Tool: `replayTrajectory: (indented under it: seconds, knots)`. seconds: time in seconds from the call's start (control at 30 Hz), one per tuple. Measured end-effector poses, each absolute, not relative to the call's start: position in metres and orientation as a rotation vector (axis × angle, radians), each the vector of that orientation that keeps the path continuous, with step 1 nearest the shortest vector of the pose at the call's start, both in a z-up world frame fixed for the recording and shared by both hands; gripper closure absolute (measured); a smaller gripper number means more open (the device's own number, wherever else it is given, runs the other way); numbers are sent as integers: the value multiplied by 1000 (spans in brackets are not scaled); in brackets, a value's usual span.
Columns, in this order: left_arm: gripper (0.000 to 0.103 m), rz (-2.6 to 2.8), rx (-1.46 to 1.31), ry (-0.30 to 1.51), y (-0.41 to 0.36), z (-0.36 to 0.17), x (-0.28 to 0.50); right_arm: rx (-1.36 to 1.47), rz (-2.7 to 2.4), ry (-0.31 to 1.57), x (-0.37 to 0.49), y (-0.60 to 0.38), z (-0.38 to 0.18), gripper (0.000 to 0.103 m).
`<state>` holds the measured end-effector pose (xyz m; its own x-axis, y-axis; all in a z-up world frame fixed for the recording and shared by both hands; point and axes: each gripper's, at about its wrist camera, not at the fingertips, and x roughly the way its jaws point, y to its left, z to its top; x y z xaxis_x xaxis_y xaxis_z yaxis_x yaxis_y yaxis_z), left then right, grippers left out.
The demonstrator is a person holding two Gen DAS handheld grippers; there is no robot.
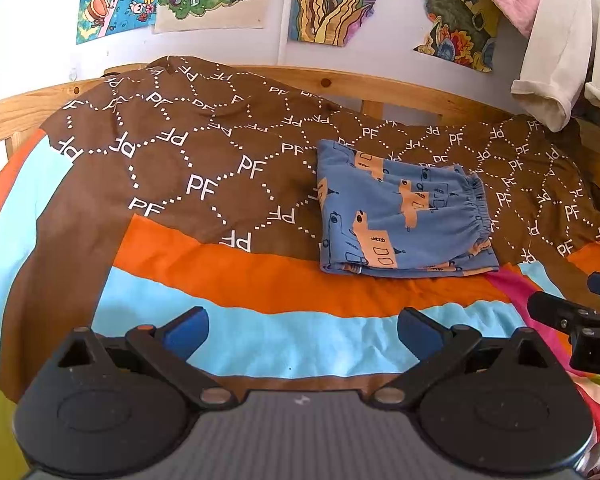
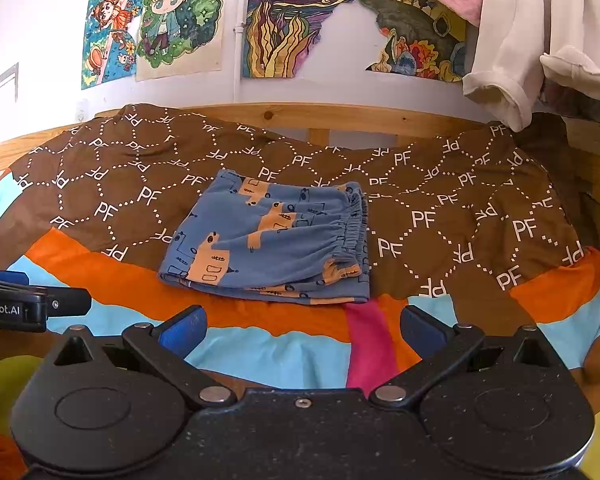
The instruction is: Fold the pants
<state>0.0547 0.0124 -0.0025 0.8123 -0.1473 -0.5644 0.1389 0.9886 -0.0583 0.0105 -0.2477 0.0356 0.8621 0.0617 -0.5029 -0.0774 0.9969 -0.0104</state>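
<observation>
Here the left gripper point(image 1: 302, 330) hangs with jaws spread wide, nothing between the blue pads point(image 1: 186, 334), over the light-blue stripe of the quilt point(image 1: 180, 184). Right gripper point(image 2: 302, 330) same: jaws wide apart, empty, blue pads point(image 2: 184, 332) over the light-blue and pink patches at the quilt's near edge. Each gripper shows at the edge of the other's view, side by side, apart. Neither touches the pants point(image 1: 400, 212).

Pants point(image 2: 272, 240) lie folded into a compact square on the quilt, straddling the brown PF-print area and the orange stripe. Blue fabric, orange and black print. Elastic waistband point(image 2: 350, 232) gathered on the right side, fold edges at the near side. In the left view they sit ahead and to the right; in the right view, ahead and slightly left.

Behind the quilt, a wooden bed frame point(image 2: 340, 118). Drawings point(image 2: 292, 20) on the wall above. White and pink clothes point(image 2: 512, 52) hang at upper right.
</observation>
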Motion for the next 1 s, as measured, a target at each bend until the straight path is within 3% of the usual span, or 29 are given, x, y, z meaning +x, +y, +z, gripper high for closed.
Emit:
replayTrajectory:
  seconds: [1.0]
  knots:
    - [0, -117, -2, 620, 11, -1, 56, -28, 83, 534, 11, -246, 32, 1]
